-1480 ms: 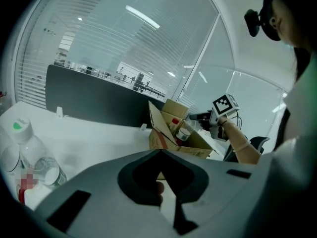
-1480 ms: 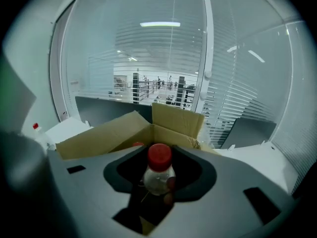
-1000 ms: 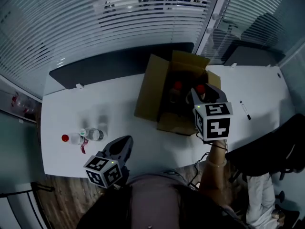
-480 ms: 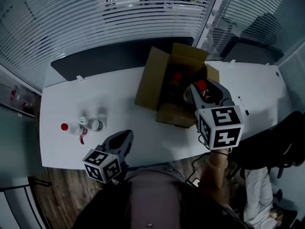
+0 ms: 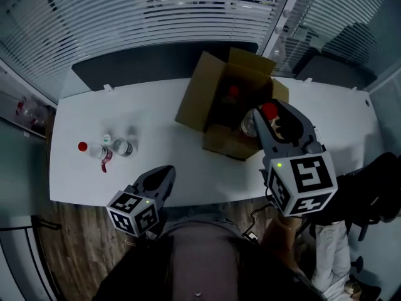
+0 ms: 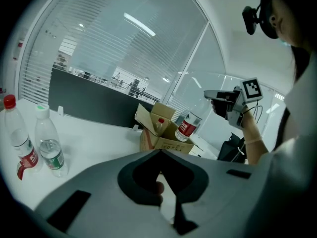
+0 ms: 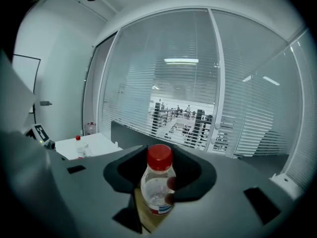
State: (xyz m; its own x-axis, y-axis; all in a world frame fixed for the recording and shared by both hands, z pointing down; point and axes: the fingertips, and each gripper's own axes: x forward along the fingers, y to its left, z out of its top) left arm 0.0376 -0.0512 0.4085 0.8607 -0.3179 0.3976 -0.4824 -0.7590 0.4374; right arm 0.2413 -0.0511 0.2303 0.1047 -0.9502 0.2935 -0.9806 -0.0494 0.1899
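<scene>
Above the white table [image 5: 156, 127], right tongs [image 5: 267, 120] grip a red-capped bottle [image 7: 158, 180].

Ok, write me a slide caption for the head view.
Right tool holds a red-capped bottle above the open cardboard box on the white table; two more bottles stand far left.

bottles [image 5: 108, 149] left on table [image 5: 163, 127], box [image 5: 195, 100] right

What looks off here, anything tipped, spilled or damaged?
Nothing stands out. The right gripper holds a red-capped bottle by the open cardboard box. The bottles on the table stand upright, with no spill visible.
</scene>
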